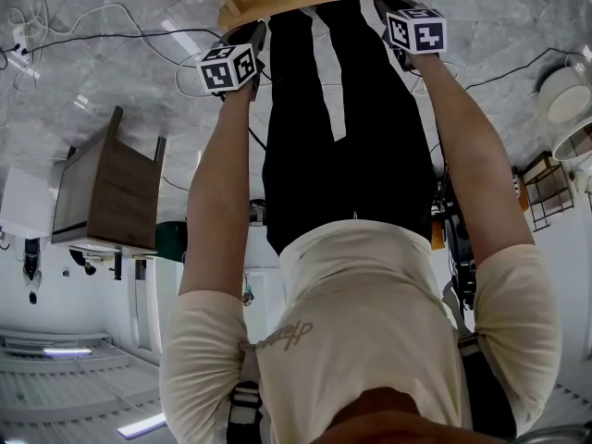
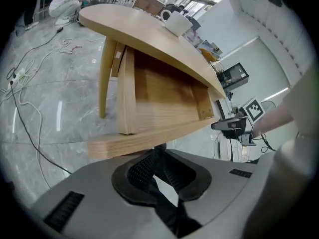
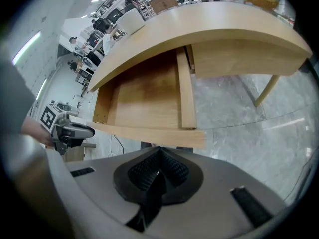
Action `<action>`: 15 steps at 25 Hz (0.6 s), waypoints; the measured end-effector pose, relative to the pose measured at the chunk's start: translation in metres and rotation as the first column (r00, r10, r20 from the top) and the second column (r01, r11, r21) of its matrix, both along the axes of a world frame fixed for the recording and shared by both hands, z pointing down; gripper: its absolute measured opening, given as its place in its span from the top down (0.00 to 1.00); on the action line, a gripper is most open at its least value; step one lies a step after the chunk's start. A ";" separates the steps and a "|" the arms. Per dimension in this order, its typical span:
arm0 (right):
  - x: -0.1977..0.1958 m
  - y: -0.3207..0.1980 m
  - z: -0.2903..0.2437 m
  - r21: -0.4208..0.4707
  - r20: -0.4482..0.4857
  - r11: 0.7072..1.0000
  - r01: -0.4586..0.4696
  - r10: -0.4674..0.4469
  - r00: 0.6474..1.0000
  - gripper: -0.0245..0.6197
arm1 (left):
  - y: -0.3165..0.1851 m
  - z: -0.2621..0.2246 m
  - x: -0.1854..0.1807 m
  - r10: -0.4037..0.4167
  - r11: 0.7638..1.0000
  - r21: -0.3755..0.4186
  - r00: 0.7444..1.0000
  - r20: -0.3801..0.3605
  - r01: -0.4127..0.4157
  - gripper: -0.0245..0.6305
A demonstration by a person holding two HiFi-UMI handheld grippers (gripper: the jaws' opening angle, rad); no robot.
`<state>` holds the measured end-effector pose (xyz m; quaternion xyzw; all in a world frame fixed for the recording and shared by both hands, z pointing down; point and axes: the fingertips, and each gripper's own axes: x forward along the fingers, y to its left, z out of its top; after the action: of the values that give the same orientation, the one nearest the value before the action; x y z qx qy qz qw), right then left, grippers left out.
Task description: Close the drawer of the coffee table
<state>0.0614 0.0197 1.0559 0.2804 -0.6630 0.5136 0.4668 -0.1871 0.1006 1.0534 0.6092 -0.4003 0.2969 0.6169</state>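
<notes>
- 2 grippers faced the open drawer, 1 toward each end of its front board.
- The left gripper had its jaws pressed together with nothing between them. Its tips sat right at the board's lower edge, and actual contact could not be confirmed.
- The right gripper was likewise closed on nothing, with its tips just below and in front of the board.
- The drawer hung pulled well out from under the top of the coffee table, on the side facing the person.
- The front board's long axis ran side to side across both grippers. The closing travel would run at right angles to it, straight ahead from the jaws and in under the table top.
- Neither gripper looked clearly nearer. With 1 at each end, an even push from both seemed the way to keep the drawer from skewing on its runners.
- The tips looked low against the board, so a small lift might be needed before pushing, or they could slip beneath it.
- The drawer held nothing: only its bare wooden bottom and 2 side walls showed.
- 1 white cup stood on the table top, well back from the drawer. What it held could not be seen.
</notes>
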 end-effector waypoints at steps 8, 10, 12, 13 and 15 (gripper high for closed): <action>-0.001 -0.008 0.014 -0.002 0.005 1.000 -0.002 0.002 1.000 0.97 | -0.003 0.015 0.002 -0.076 0.997 -0.031 0.997 -0.028 0.075 0.88; -0.003 -0.007 0.016 -0.003 0.009 1.000 -0.004 0.004 1.000 0.97 | -0.004 0.017 -0.001 -0.090 0.996 -0.031 0.996 -0.024 0.089 0.88; -0.004 -0.007 0.015 -0.010 0.015 1.000 -0.014 0.014 1.000 0.97 | -0.006 0.017 -0.002 -0.116 0.993 -0.028 0.993 -0.027 0.115 0.88; -0.003 -0.007 0.015 -0.014 0.018 1.000 -0.019 0.020 1.000 0.97 | -0.007 0.017 -0.001 -0.134 0.991 -0.027 0.990 -0.033 0.134 0.88; -0.003 -0.007 0.013 -0.019 0.017 0.999 -0.026 0.026 1.000 0.97 | -0.010 0.015 -0.001 -0.163 0.987 -0.026 0.986 -0.041 0.162 0.88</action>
<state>0.0585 0.0125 1.0691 0.2803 -0.6585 0.5280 0.4572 -0.1885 0.0909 1.0682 0.5738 -0.4318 0.2371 0.6543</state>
